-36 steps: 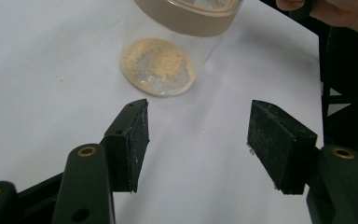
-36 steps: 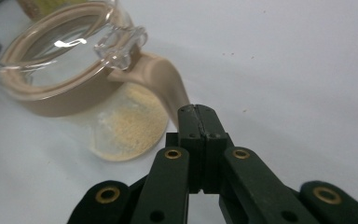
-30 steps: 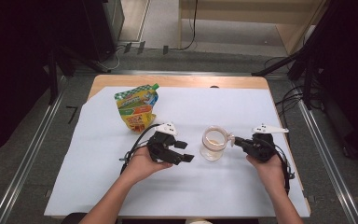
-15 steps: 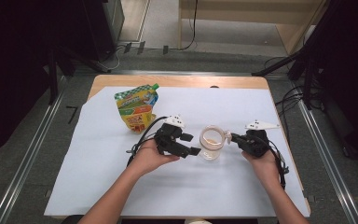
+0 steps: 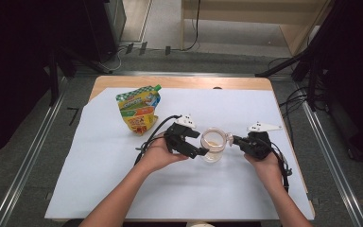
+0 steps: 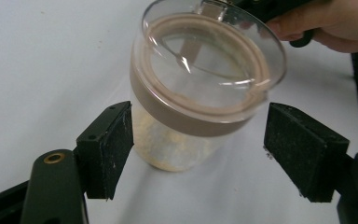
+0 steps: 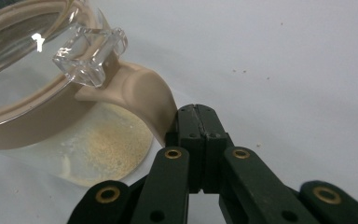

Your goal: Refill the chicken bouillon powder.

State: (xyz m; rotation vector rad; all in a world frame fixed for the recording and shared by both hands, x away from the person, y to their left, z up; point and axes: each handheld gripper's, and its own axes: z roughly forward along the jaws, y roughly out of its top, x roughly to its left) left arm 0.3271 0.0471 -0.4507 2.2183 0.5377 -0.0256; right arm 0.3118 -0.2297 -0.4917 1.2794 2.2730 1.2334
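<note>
A clear jar (image 5: 214,144) with a tan collar, a tan handle (image 7: 142,91) and a transparent lid (image 6: 212,53) is seen standing upright on the white sheet (image 5: 99,156) that covers the bench (image 5: 123,81), near the middle of the sheet and between the two hands. A thin layer of yellowish powder (image 7: 105,154) is seen at its bottom, and the lid is judged to be seated on the collar, so the opening or filling of the jar is taken as not yet done. What is already secured, as far as can be judged, is the jar's steadiness: the right tool (image 7: 199,122) is closed, its black jaws pressed together right at the lower end of the tan handle; whether the handle is pinched between them or merely touched cannot be told. The left tool (image 6: 198,154) is open and its jaws have just been opening; the jar's body stands between the two pads (image 6: 114,149), one pad close beside the glass and the other well apart from it, so no grip is made there yet. The closing of that tool around the body or the lid is judged to be what remains. In the high view the left hand (image 5: 158,153) is brought in from the lower left with its tool pointed toward the jar, while the right hand (image 5: 264,165) is held at the jar's other side, its tool aimed inward. Farther off, a colourful pouch (image 5: 139,109) lies untouched toward the far left of the sheet.
</note>
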